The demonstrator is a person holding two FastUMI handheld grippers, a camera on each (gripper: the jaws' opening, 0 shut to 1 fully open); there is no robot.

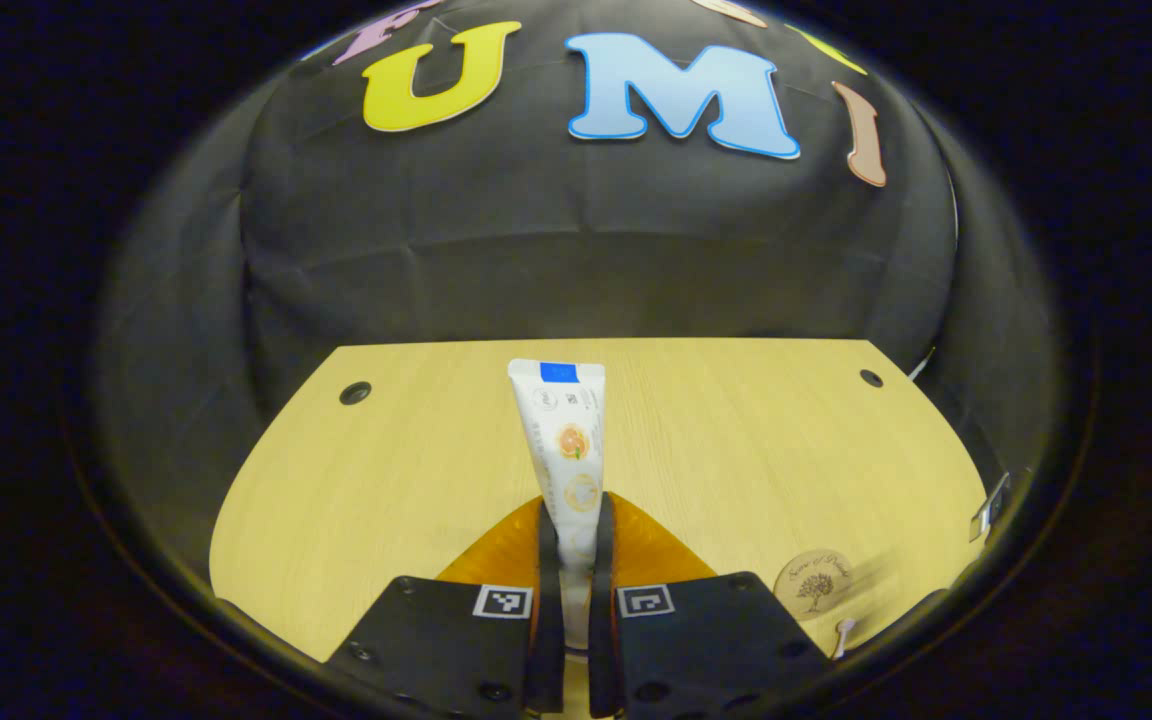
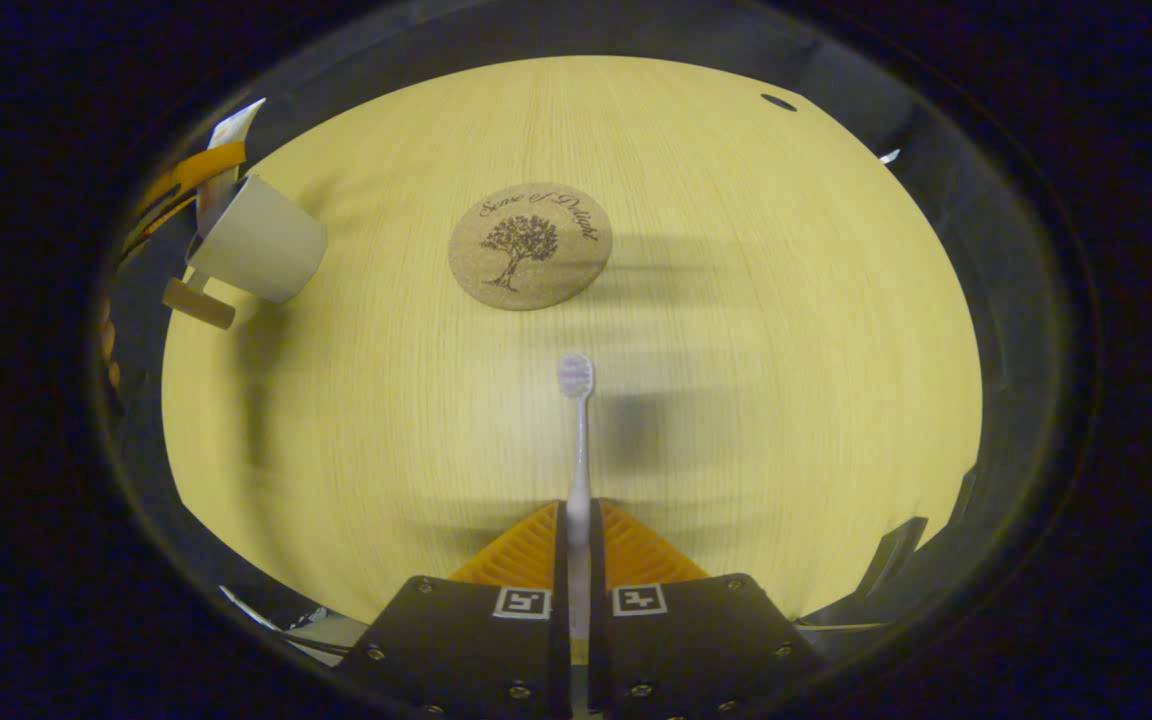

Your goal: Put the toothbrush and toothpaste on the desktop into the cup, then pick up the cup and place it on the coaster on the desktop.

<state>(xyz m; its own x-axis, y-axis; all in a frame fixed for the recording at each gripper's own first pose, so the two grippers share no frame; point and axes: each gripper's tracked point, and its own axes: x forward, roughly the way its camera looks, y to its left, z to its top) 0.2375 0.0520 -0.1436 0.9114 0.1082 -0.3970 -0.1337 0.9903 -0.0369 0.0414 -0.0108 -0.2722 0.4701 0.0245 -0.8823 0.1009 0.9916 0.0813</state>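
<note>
My left gripper (image 1: 573, 535) is shut on a white toothpaste tube (image 1: 566, 440) that stands up between its fingers above the wooden desktop (image 1: 736, 440). A cork coaster (image 1: 813, 583) lies low to the right in the left gripper view, with a toothbrush head (image 1: 844, 630) beside it. In the right gripper view, my right gripper (image 2: 578, 525) is shut on a white toothbrush (image 2: 577, 440), bristles pointing forward over the desktop (image 2: 786, 400). The coaster (image 2: 530, 246) lies ahead of it. A pale cup (image 2: 256, 238) stands at the far left, and the toothpaste tube (image 2: 228, 140) hangs just behind its rim.
Small dark holes (image 1: 355, 392) mark the desktop's far corners. Black cloth walls close in the booth behind the desk. A tan handle (image 2: 198, 303) sticks out of the cup toward the desk edge.
</note>
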